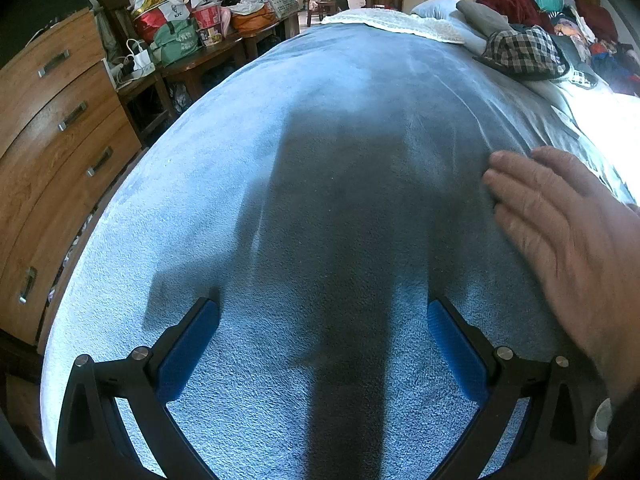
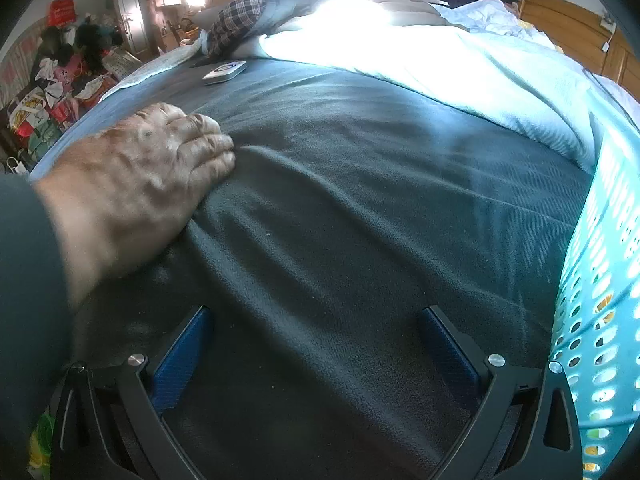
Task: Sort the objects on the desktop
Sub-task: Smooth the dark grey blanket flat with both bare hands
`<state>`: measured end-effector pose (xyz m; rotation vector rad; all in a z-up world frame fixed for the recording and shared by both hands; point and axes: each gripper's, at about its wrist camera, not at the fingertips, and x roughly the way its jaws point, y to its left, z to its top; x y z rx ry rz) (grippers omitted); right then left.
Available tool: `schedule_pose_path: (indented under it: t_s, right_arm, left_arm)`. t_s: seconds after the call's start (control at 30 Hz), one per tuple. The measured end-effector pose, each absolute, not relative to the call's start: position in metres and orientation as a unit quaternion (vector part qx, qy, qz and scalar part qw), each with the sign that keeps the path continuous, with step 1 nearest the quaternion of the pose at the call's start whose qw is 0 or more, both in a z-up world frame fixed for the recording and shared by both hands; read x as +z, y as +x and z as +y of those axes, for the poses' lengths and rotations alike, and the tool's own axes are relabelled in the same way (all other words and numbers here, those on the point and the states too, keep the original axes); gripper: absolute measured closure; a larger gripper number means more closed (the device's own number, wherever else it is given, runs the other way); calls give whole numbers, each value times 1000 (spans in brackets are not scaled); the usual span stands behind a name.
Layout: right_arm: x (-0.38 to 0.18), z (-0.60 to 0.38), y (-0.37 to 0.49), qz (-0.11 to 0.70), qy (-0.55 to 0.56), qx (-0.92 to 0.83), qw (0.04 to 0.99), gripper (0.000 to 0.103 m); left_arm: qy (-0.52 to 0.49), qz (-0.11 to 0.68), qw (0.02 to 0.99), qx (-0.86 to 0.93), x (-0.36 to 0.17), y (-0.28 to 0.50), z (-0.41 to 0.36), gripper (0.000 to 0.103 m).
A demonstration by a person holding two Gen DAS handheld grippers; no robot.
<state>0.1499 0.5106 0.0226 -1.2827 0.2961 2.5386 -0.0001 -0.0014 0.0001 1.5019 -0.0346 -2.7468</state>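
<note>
While a bare hand (image 2: 152,168) lies flat on the blue blanket (image 1: 320,152) of the bed, pressing a fold in the cloth, both claws sit released with nothing between their blue pads: the left claw (image 1: 323,350) rests low over the blanket, and the right claw (image 2: 314,354) does the same just beside the perforated teal basket (image 2: 600,280). Which of the person's hands this is cannot be told. Taking the basket as the landmark, the only loose thing that looks fit for sorting is a small flat white device (image 2: 224,71), lying well away from the basket, across the blanket and beyond the hand, near the plaid cloth (image 2: 236,20). The step in hand seems to be smoothing the working surface before any pick. To do it well, I would press the wrinkles outward, away from the basket, so the device does not slide, then bring the right claw in low and level, since a thin flat thing on soft fleece will likely sink and resist a pinch from above.
</note>
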Motion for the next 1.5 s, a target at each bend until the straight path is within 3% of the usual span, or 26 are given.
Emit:
schedule_pose_path:
  t_s: [1.5]
  right_arm:
    - [22, 509, 151, 100, -444, 879, 141, 0]
  left_arm:
    - [480, -11, 5, -877, 0, 0, -1, 1]
